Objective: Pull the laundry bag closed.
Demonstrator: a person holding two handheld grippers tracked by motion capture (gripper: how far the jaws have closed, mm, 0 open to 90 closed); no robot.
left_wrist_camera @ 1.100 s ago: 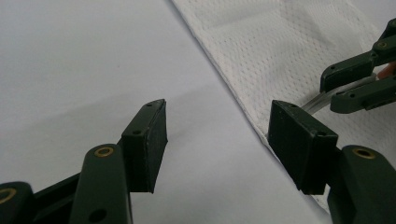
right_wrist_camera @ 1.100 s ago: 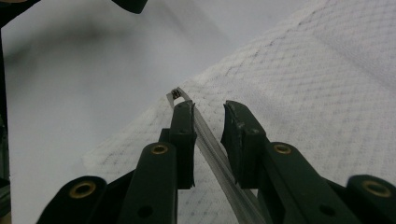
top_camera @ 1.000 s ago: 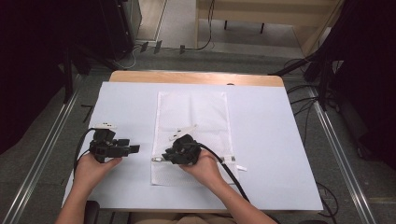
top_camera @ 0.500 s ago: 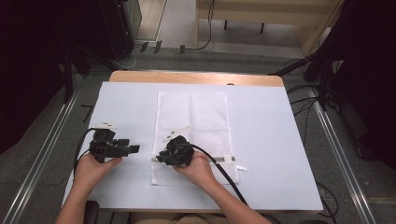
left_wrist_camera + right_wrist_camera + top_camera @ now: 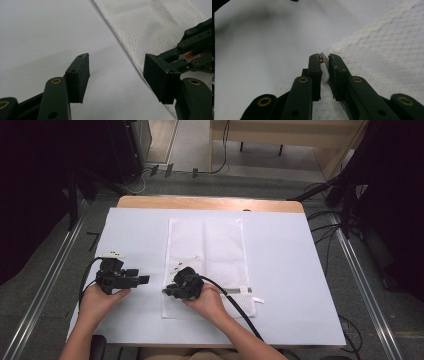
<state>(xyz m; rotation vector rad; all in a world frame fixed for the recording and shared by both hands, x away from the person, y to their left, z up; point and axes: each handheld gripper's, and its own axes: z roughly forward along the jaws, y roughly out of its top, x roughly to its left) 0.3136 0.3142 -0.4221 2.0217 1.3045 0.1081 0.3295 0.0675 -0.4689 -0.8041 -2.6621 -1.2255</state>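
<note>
A white mesh bag (image 5: 206, 265) lies flat on the white table cover (image 5: 295, 285), its long side running away from the person. The right gripper (image 5: 169, 290) is placed at the bag's near left edge. Its jaws are nearly closed on a small white tab (image 5: 324, 72), apparently the zipper pull, with a bit of metal showing at the tip. The left gripper (image 5: 142, 279) is held over the bare cover just left of the bag, with its jaws wide apart and nothing between them.

As judged from the frames, the pull is gripped at the end of a zipper line, and the bag is not yet held by the second gripper. Whether the zipper is open or closed cannot be told.

The overall layout and the bag's full outline are given by the high view. The clamped tab itself is resolved in the right gripper view. In the left gripper view, the mesh edge (image 5: 130, 53) and the linkage of the other gripper are seen beyond the open jaws.
</note>
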